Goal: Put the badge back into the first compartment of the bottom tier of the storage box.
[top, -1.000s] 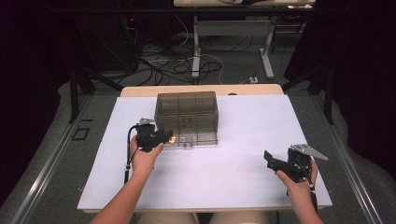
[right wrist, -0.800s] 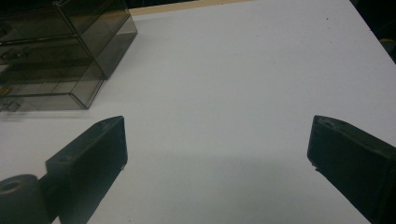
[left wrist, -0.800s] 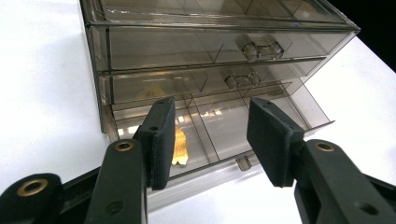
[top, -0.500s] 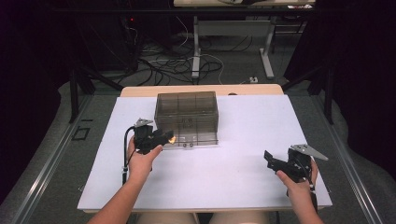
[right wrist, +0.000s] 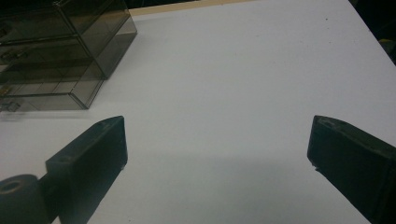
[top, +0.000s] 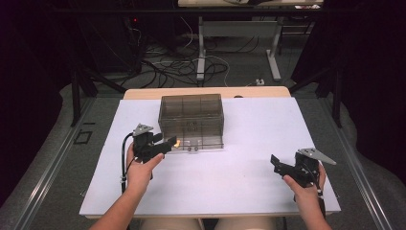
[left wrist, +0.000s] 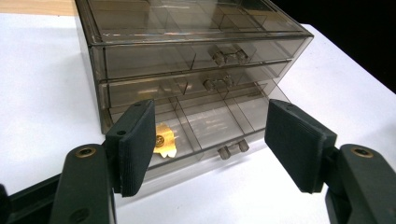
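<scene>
A smoky clear drawer box [top: 191,115] stands at the middle back of the white table [top: 239,187]. Its bottom drawer [left wrist: 219,126] is pulled out, and a small gold-wrapped piece [left wrist: 163,140] lies in the drawer's left compartment, also a bright spot [top: 176,142] in the high view. My left gripper [top: 163,145] hovers just in front of that drawer. Its jaws have just been opening, and its pads [left wrist: 137,144] press on nothing. My right gripper [top: 280,165] rests at the table's front right, jaws wide apart over bare table [right wrist: 217,149].
The two upper drawers [left wrist: 187,60] are pushed in, with small knobs at their fronts. From the right gripper view the box [right wrist: 60,51] is at the far left. Cables and table legs [top: 201,52] lie on the floor beyond the table. A wooden strip [top: 143,93] runs behind the box.
My left gripper has drawn back a little to the left from the box and its jaws stand wider. The gold piece stays in the drawer. The right hand has not moved.
</scene>
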### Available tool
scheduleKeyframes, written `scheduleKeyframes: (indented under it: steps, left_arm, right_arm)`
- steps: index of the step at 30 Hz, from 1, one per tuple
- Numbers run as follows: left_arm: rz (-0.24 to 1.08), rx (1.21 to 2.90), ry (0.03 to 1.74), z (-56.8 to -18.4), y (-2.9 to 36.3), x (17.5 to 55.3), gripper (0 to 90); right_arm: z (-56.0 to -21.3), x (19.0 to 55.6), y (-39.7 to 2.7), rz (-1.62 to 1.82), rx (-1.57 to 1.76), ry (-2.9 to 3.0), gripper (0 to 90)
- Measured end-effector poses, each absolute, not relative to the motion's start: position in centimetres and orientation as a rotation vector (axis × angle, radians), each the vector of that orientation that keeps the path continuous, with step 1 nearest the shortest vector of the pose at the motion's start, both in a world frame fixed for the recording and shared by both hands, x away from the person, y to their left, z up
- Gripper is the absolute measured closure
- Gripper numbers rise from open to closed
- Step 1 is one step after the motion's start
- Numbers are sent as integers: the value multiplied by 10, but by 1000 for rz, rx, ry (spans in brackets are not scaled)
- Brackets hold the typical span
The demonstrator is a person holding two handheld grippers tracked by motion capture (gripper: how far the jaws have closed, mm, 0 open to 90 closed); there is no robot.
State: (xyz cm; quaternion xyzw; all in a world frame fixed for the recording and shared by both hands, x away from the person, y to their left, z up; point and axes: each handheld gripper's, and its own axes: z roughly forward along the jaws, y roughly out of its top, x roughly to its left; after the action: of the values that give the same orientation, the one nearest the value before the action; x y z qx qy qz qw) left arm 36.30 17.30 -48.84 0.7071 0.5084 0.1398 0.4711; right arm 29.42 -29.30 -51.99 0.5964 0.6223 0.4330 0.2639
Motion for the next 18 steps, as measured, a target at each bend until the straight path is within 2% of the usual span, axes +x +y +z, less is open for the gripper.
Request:
scheduleKeyframes:
  steps: [18]
  left_arm:
    - [347,1704,1248,-480,199,339,276]
  right_arm:
    - [-520,293,-292,1173,1620,1677,44]
